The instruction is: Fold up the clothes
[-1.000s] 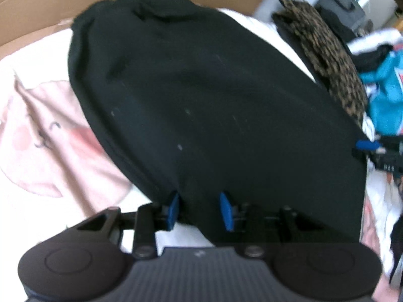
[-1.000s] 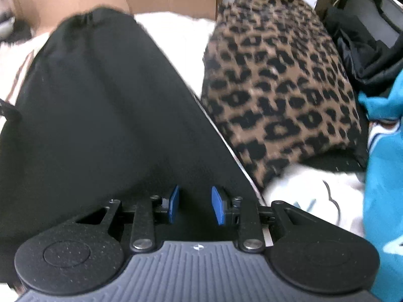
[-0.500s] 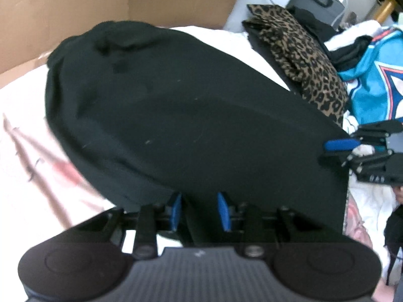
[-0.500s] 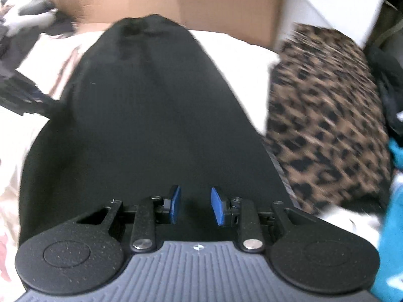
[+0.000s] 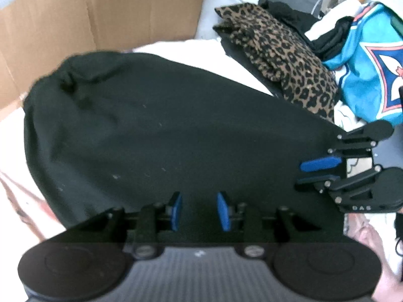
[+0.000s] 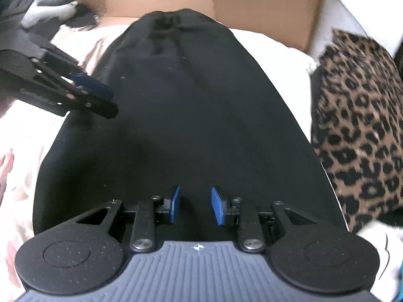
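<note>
1. While both tools reach over the near hem, the left gripper (image 5: 199, 211) has black cloth between its blue pads; its jaws have just been closing a little, and the cloth looks pinched.
2. Beside it, the right gripper (image 6: 194, 205) has its pads partly apart with the same cloth between them, apparently nipped.
3. Beyond them, the black garment (image 5: 163, 136) stretches away, narrowing to a bunched far end, over a white and pink sheet (image 6: 22, 138).
4. To the right lies a leopard-print garment (image 6: 360, 130), touching the black one's edge.
5. Farther right sits a turquoise garment (image 5: 367, 75).
6. Farthest stands a cardboard box (image 5: 100, 12).
</note>
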`<state>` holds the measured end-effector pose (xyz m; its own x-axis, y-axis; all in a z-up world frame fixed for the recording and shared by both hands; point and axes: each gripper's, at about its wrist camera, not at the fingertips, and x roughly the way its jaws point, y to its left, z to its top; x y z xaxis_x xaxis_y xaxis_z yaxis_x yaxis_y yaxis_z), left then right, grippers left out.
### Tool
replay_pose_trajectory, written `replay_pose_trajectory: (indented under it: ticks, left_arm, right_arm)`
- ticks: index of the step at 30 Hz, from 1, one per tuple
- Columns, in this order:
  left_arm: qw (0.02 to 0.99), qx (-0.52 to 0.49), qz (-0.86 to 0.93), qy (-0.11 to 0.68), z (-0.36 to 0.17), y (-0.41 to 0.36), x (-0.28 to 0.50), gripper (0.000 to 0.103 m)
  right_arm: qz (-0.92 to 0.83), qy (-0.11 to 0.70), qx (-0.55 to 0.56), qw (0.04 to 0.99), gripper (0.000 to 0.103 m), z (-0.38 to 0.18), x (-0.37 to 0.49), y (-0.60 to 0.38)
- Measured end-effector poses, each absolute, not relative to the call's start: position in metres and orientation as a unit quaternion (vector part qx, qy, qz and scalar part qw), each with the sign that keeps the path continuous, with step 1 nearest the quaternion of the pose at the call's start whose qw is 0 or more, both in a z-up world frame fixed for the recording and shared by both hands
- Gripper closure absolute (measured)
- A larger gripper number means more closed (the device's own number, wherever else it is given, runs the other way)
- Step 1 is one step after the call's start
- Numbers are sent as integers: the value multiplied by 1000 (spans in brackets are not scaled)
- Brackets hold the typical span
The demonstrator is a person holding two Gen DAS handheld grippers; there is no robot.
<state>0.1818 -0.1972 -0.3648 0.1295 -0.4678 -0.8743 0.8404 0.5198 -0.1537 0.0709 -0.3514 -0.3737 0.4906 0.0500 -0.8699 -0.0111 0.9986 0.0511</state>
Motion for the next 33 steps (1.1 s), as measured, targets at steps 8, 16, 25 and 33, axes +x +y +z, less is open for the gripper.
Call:
replay_pose_trajectory:
  ticks: [8, 16, 25, 33]
  left_arm:
    - [681, 227, -470, 514, -400, -210, 158, 69]
    - [669, 227, -481, 519, -396, -201, 139, 73]
    - [649, 234, -505, 518, -394, -198, 115, 74]
    - [624, 218, -529, 532, -393, -197, 102, 74]
  right_arm:
    - [26, 516, 3, 856, 69, -393, 46, -350]
    - [45, 524, -3, 851, 69, -390, 39, -356]
    - [42, 552, 4, 833, 69, -394, 12, -365]
    - [30, 570, -2, 821, 70, -382, 9, -365]
